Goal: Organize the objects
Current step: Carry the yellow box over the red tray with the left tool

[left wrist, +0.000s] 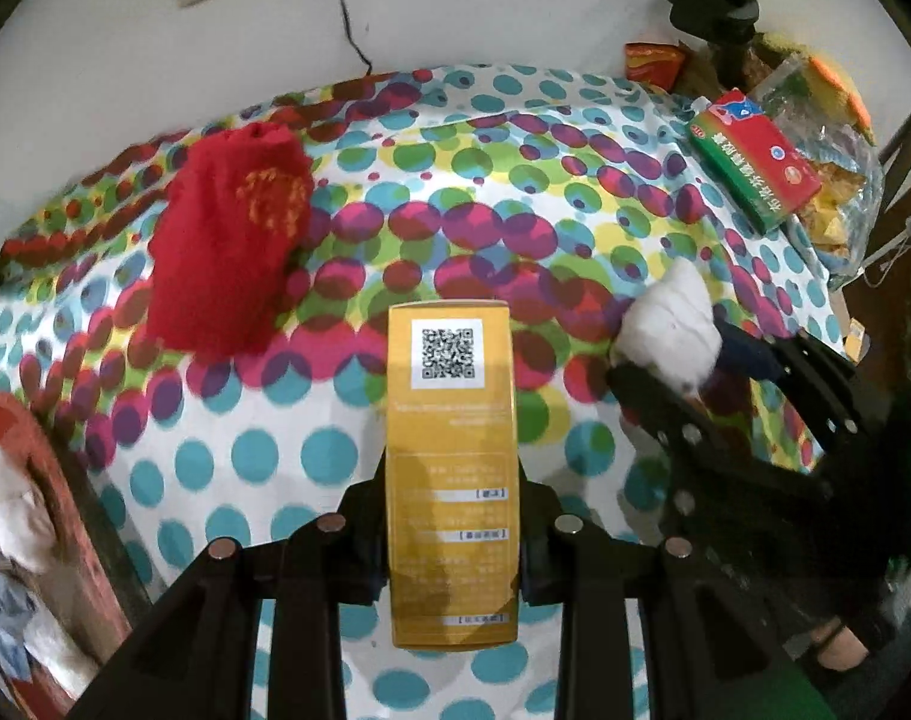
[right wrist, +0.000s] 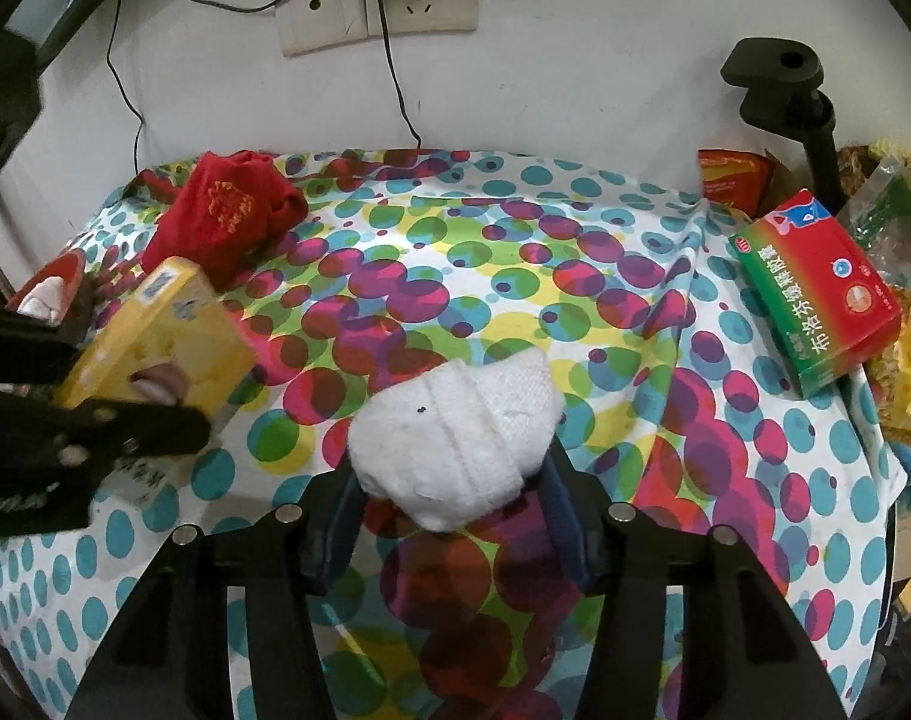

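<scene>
My left gripper (left wrist: 452,516) is shut on a tall yellow box (left wrist: 452,468) with a QR code, held above the dotted tablecloth (left wrist: 347,252). The box (right wrist: 161,336) and the left gripper (right wrist: 89,420) also show at the left of the right wrist view. My right gripper (right wrist: 455,480) is shut on a folded white sock (right wrist: 461,426), just above the cloth; it shows at the right of the left wrist view (left wrist: 671,324). A red sock (left wrist: 227,240) lies at the far left of the table, also in the right wrist view (right wrist: 221,210).
A red and green medicine box (right wrist: 821,288) lies at the right edge, with snack bags (right wrist: 893,204) behind it. A black clamp stand (right wrist: 785,84) rises at the back right. Wall sockets with cables (right wrist: 395,6) sit behind. A red container with cloths (left wrist: 17,528) is at the left.
</scene>
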Demonstrator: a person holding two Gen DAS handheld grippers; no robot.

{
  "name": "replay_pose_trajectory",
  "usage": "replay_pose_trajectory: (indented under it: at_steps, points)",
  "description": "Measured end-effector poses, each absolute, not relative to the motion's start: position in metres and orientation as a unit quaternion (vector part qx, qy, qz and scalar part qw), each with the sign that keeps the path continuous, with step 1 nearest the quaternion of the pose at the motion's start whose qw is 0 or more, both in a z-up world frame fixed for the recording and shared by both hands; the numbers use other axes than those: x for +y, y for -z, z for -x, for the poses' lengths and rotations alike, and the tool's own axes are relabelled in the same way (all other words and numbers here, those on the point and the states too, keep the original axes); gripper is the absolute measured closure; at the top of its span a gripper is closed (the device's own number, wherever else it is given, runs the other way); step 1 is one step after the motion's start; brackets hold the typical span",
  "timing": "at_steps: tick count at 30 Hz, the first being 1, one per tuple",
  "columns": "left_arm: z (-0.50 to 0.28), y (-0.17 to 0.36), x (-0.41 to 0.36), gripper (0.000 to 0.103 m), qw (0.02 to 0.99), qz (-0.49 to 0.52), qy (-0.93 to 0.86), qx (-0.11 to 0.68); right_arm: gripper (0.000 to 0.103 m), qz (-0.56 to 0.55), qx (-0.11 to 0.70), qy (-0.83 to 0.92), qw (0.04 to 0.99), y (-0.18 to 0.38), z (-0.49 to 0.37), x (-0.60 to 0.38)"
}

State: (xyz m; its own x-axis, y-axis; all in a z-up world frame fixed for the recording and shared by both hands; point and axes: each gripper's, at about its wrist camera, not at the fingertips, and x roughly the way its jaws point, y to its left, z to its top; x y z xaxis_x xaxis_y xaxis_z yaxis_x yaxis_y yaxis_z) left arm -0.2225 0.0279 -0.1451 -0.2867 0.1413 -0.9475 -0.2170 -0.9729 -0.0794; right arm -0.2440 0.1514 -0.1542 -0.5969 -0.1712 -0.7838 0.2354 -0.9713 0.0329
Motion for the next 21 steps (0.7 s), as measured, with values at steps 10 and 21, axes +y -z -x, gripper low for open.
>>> replay_pose_trajectory:
  at_steps: [10, 21]
  points:
    - [0.181, 0.123, 0.023, 0.073, 0.105, 0.580, -0.808, 0.023, 0.052, -0.434, 0.041, 0.893, 0.110, 0.154, 0.243, 0.147]
    - [0.142, 0.090, -0.001, 0.073, 0.086, 0.556, -0.826, 0.032, 0.052, -0.435, 0.044, 0.893, 0.106, 0.154, 0.242, 0.144]
